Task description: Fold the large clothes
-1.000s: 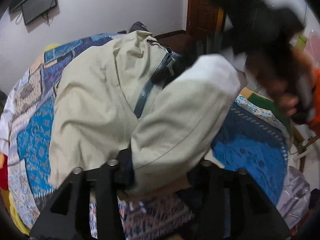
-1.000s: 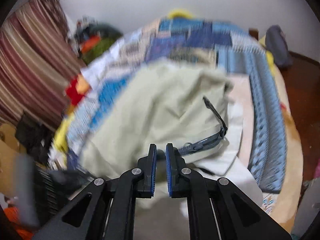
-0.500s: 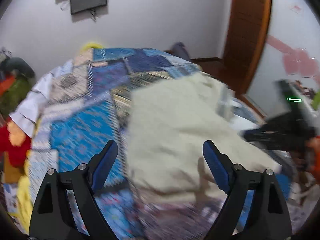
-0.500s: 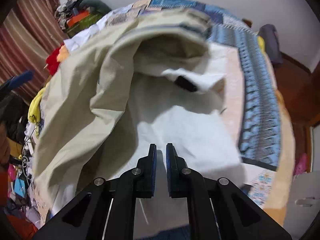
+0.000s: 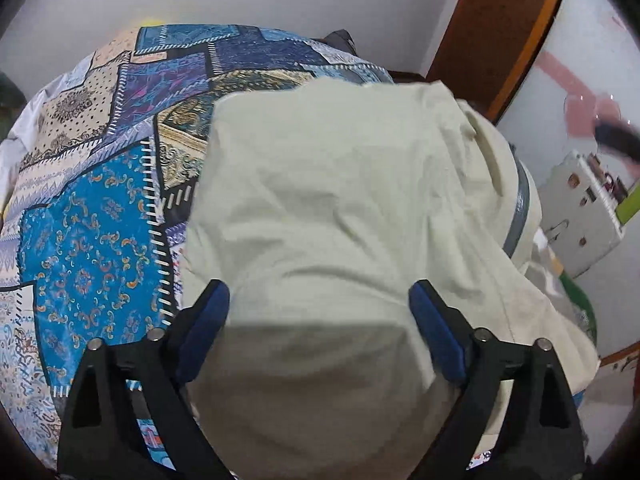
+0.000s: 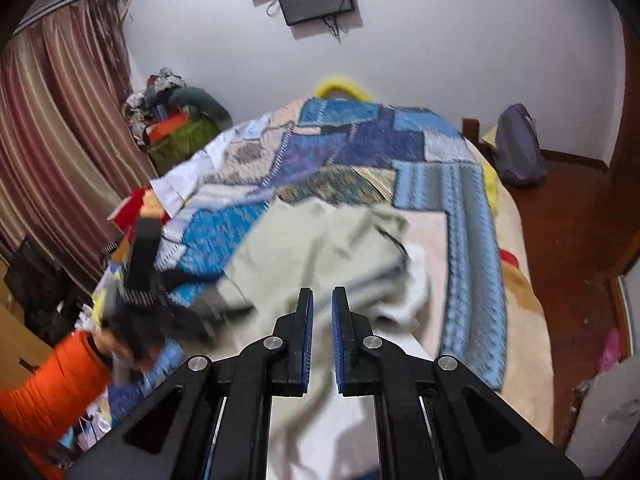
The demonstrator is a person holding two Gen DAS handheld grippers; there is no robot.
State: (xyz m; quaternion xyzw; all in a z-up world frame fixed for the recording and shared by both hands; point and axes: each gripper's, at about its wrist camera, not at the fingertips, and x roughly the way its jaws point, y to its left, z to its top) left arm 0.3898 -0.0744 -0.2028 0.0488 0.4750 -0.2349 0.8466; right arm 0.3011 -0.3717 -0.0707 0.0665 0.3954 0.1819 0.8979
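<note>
A patchwork bedspread [image 5: 92, 240] fills the left of the left wrist frame. The beige jacket [image 5: 340, 208] now lies heaped across its centre, no longer lifted. The left gripper [image 5: 318, 316] has let go; its jaws are opening wide above the cloth. The right gripper [image 6: 320, 320] has risen, fingers nearly together, seemingly pinching nothing.

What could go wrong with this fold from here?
1. The beige jacket bulges with wrinkles, so creases may get folded in.
2. The left tongs are opening over it with no cloth pinched; the fold may slump.
3. Its edge near the patchwork bedspread border could slide off.
</note>
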